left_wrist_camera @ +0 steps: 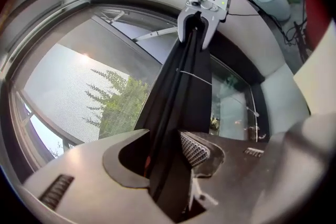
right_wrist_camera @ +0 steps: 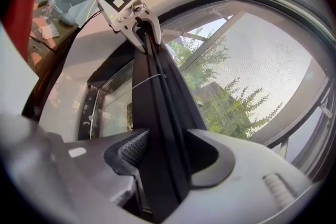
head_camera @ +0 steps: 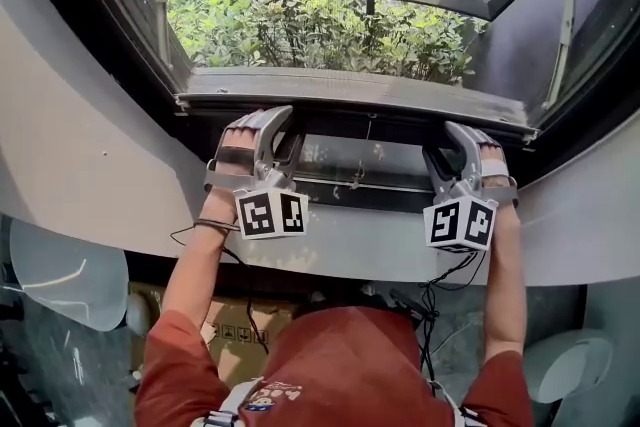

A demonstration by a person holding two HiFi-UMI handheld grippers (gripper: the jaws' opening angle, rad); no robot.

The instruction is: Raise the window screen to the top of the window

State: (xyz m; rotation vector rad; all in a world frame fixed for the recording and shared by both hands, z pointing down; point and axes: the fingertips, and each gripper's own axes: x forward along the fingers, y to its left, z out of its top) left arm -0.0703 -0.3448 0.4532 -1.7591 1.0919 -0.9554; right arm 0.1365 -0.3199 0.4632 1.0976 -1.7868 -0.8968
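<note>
I have my left gripper [head_camera: 282, 137] and right gripper [head_camera: 448, 147] both spread wide, astride the long black window-screen bar [left_wrist_camera: 178, 102] without clamping it; leafy green shrubs [head_camera: 330, 35] lie beyond.

No legible text is found; marks printed on the cardboard box [head_camera: 232, 333] beneath the white sill [head_camera: 360, 260] are too small to be read.

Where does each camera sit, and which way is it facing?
Head view: on the person's head, facing steeply down at the window frame; both forearms, left gripper, right gripper show.
Left gripper view: on that gripper, looking along the screen's black bar between its jaws towards the right gripper.
Right gripper view: on that gripper, same bar, facing the left gripper.
Shared: bar and mesh in both gripper views.
</note>
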